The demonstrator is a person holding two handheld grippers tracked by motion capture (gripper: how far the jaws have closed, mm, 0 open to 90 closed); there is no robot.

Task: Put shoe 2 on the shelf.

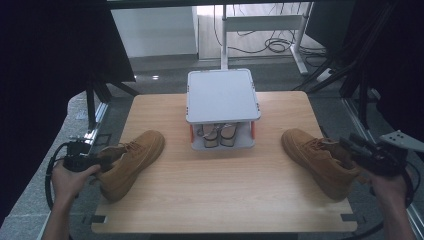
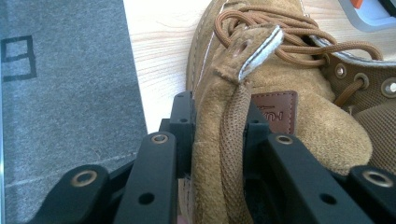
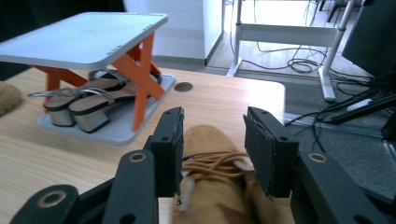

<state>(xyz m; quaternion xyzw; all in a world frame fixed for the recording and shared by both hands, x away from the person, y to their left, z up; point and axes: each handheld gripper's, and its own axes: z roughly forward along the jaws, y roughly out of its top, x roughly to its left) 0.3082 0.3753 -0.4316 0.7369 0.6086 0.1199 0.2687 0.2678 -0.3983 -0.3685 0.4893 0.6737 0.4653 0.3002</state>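
left boot (image 1: 131,162) heel nearest, toe toward rack (image 1: 222,109)

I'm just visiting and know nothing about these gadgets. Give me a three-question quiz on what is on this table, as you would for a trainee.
1. True or false: the left gripper is shut on the collar of the left tan suede lace-up boot.
2. What stands on the lower shelf of the grey two-tier rack with orange struts?
A. beige block-heel sandals
B. black trainers
C. nothing
3. Fill in: the jaws of the right gripper stand ____ above the right tan suede boot.

Key: 1 true; 2 A, the sandals; 3 open.
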